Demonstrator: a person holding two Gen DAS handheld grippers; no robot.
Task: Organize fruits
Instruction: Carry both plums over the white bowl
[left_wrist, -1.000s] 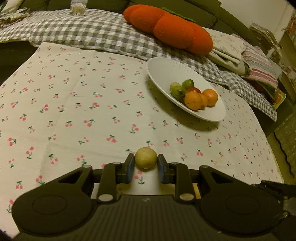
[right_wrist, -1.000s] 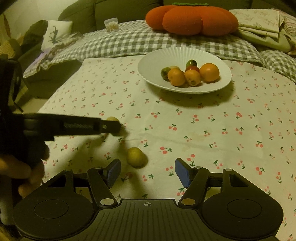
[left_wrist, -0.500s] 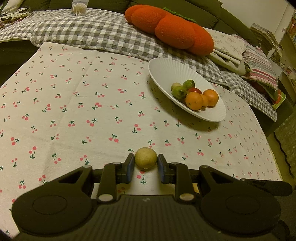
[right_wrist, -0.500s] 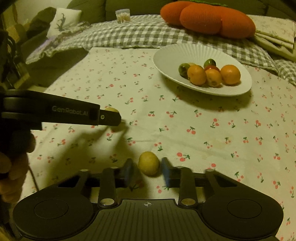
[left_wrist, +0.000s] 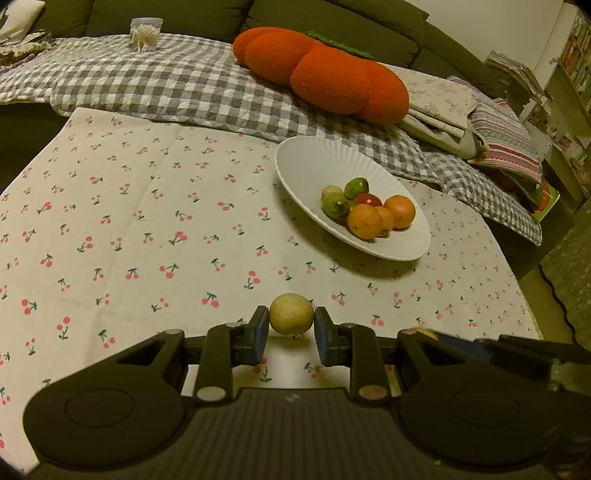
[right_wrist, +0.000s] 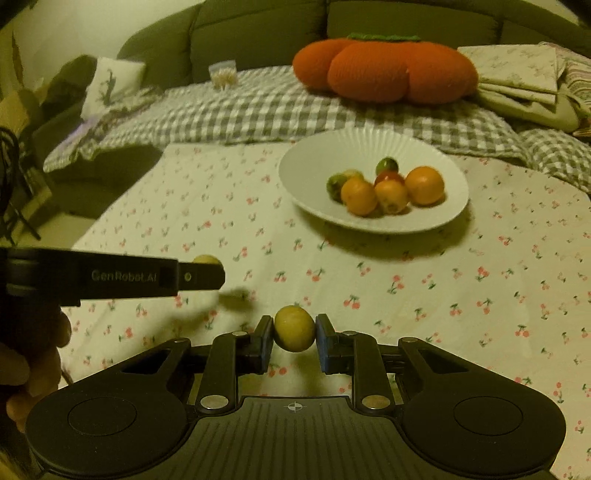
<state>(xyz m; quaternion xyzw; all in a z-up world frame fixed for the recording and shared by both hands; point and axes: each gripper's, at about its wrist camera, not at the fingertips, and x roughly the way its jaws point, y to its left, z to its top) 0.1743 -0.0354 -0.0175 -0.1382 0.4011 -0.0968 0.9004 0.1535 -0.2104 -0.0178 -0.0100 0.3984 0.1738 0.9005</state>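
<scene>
My left gripper (left_wrist: 291, 328) is shut on a small round yellow fruit (left_wrist: 291, 314), held just above the cherry-print tablecloth (left_wrist: 147, 229). My right gripper (right_wrist: 294, 338) is shut on a second yellow fruit (right_wrist: 294, 328), lifted a little off the cloth. In the right wrist view the left gripper (right_wrist: 207, 275) reaches in from the left with its fruit (right_wrist: 205, 259) peeking above the finger. A white ribbed bowl (left_wrist: 310, 166) (right_wrist: 369, 147) stands at the far right of the table with oranges (left_wrist: 365, 221) (right_wrist: 424, 184), green fruits and a red one inside.
A grey checked blanket (left_wrist: 166, 85) and an orange pumpkin-shaped cushion (left_wrist: 325, 77) lie behind the table. Folded cloths (left_wrist: 495, 133) are stacked at the back right. A person's hand (right_wrist: 26, 369) holds the left gripper at the left edge.
My right gripper moved over the yellow fruit on the cloth, shut on it and raised it slightly. The left gripper stayed still, holding its fruit.
</scene>
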